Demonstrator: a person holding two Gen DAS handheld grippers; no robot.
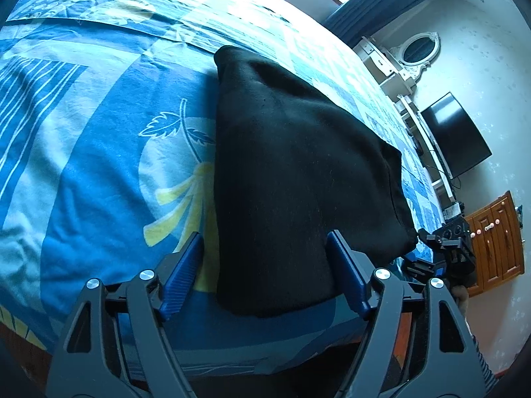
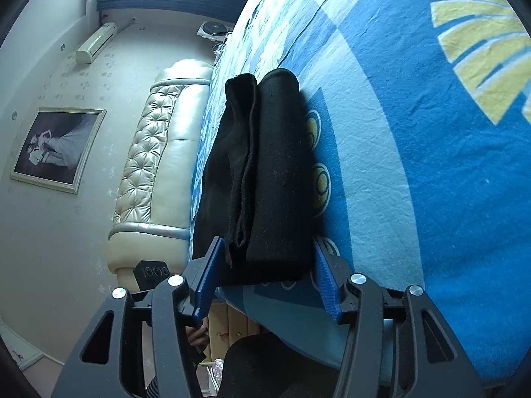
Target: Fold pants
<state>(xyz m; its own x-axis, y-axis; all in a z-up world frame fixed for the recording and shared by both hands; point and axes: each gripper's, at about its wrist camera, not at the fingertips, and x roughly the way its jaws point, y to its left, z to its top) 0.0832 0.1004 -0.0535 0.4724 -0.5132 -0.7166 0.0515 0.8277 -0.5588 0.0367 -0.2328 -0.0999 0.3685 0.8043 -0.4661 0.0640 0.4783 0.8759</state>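
The black pants (image 1: 298,165) lie folded into a thick bundle on the blue patterned bed sheet (image 1: 99,165), near the bed's front edge. My left gripper (image 1: 265,235) straddles the near end of the bundle with its jaws wide. Its left pad (image 1: 182,272) stands clear of the cloth, so it is open. In the right wrist view the pants (image 2: 272,165) show their stacked layers edge on. My right gripper (image 2: 267,241) has the bundle's end between its blue pads (image 2: 207,282) without visibly pressing on it. The right gripper (image 1: 444,248) also shows at the bundle's far corner.
The sheet (image 2: 415,165) stretches wide around the bundle. A cream padded headboard (image 2: 159,152) closes the bed's end, with a framed picture (image 2: 56,149) on the wall. Beyond the bed stand a dark screen (image 1: 454,136), a white shelf unit (image 1: 395,63) and a wooden cabinet (image 1: 497,238).
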